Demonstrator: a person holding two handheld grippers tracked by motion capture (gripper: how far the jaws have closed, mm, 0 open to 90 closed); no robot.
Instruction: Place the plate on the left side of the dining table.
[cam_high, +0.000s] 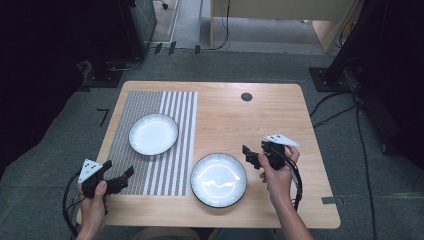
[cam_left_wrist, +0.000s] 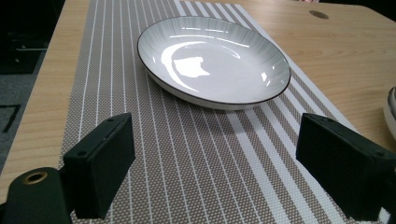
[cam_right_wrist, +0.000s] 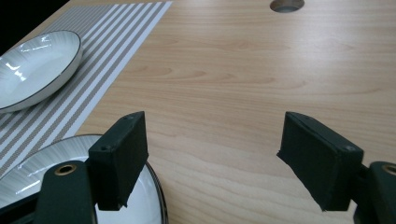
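Two hands come in from the near edge of the wooden table (cam_high: 260, 112), each holding one gripper. At the left, the left hand (cam_high: 95, 197) grips its tool from below at the table's near-left corner, forearm rising from the bottom edge, with the left gripper (cam_high: 121, 179) pointing rightward over the near edge of the striped placemat (cam_high: 150, 175). Its jaws stand wide apart with nothing between them; in the left gripper view they frame bare mat weave, and the gripper (cam_left_wrist: 212, 170) looks toward the plate on the mat (cam_left_wrist: 212, 60), well ahead of it.

One placemat lies on the left half of the table, grey weave with white stripes that widen toward its right side. Two plates are out, both white with a ribbed rim and dark edge line, both empty. The first plate (cam_high: 153, 133) sits wholly on the mat. The second plate (cam_high: 218, 179) sits on bare wood near the front edge, touching or just overlapping the mat's right border.

Right of that plate, the right hand (cam_high: 276, 172) holds the right gripper (cam_high: 250, 156) upright, wrist bent, jaws pointing left toward the second plate's rim. Its jaws are also spread wide and empty; in the right gripper view the gripper (cam_right_wrist: 212, 161) hangs with one jaw above the near plate's rim (cam_right_wrist: 156, 186), the other over bare wood.

One round dark grommet (cam_high: 246, 97) is set in the far part of the table.
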